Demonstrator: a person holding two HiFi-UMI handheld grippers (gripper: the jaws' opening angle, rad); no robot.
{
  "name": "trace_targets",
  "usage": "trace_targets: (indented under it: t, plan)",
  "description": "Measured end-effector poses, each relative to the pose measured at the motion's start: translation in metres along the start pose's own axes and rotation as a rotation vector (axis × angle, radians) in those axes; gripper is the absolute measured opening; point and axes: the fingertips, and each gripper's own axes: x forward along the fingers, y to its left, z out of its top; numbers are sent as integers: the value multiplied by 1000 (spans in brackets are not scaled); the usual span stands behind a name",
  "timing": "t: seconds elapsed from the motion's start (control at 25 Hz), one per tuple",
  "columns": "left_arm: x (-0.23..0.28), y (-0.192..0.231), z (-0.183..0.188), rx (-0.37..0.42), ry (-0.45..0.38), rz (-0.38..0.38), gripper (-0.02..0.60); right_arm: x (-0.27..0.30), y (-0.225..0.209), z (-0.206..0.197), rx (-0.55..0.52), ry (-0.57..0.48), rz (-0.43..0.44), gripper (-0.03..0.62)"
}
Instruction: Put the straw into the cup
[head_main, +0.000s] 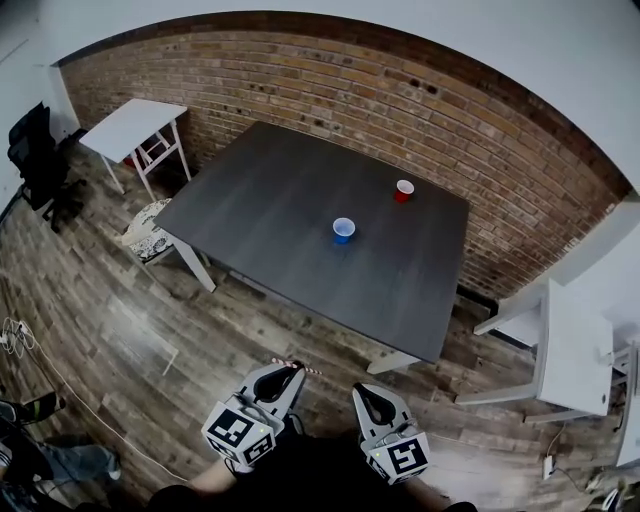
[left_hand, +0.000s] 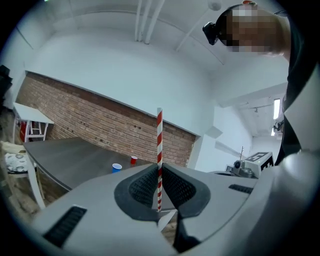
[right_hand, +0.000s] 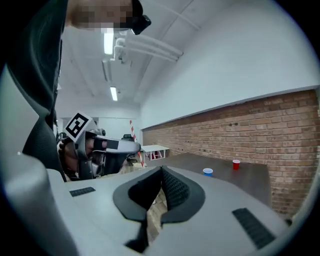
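A red-and-white striped straw (left_hand: 159, 150) stands upright between the jaws of my left gripper (left_hand: 159, 186), which is shut on it. From the head view the straw (head_main: 299, 367) crosses the tip of that gripper (head_main: 279, 375) over the floor, well short of the table. My right gripper (head_main: 371, 399) is beside it, shut with nothing held (right_hand: 161, 187). A blue cup (head_main: 343, 230) stands near the middle of the dark table (head_main: 280, 190). A red cup (head_main: 403, 190) stands farther back right. Both cups are small and far in the gripper views (left_hand: 116, 168) (right_hand: 207, 172).
A brick wall (head_main: 330, 75) runs behind the table. A white side table (head_main: 130, 125) and a patterned stool (head_main: 148, 232) stand at left, a white bench (head_main: 570, 350) at right. A black chair (head_main: 35, 150) is far left. Wooden floor (head_main: 150, 330) lies between me and the table.
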Motion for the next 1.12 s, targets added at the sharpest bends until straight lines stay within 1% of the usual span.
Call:
trace_targets:
  t: [0.12, 0.16, 0.24, 0.36, 0.44, 0.6, 0.68, 0.76, 0.88, 1.0, 1.12]
  plan:
    - [0, 18, -1, -27, 0, -23, 38, 12, 3, -18, 81, 113, -30, 23]
    - [1, 22, -2, -40, 1, -36, 38, 16, 2, -21, 105, 134, -39, 23]
    - [6, 27, -4, -63, 3, -65, 38, 23, 0, -24, 127, 148, -51, 23]
    - [18, 35, -9, -93, 12, -94, 38, 36, -3, -23, 122, 141, -47, 23]
    - [26, 41, -8, -101, 17, -99, 38, 46, -8, -23, 113, 140, -37, 23]
    - [37, 59, 6, -74, 5, -66, 38, 68, -19, -22, 124, 173, -4, 23]
    - [40, 70, 12, -60, -4, -40, 38, 80, -24, -23, 127, 164, 19, 23]
    - [44, 80, 17, -46, -5, -15, 38, 95, -27, -20, 123, 146, 60, 23]
    - [67, 93, 23, -33, 13, 9, 38, 116, -37, -9, 111, 112, 126, 23]
    - [96, 98, 32, -15, 31, 20, 38, 131, -68, 0, 111, 73, 127, 23]
    - [126, 103, 41, 0, 44, 35, 38, 140, -105, -5, 186, 113, 105, 23]
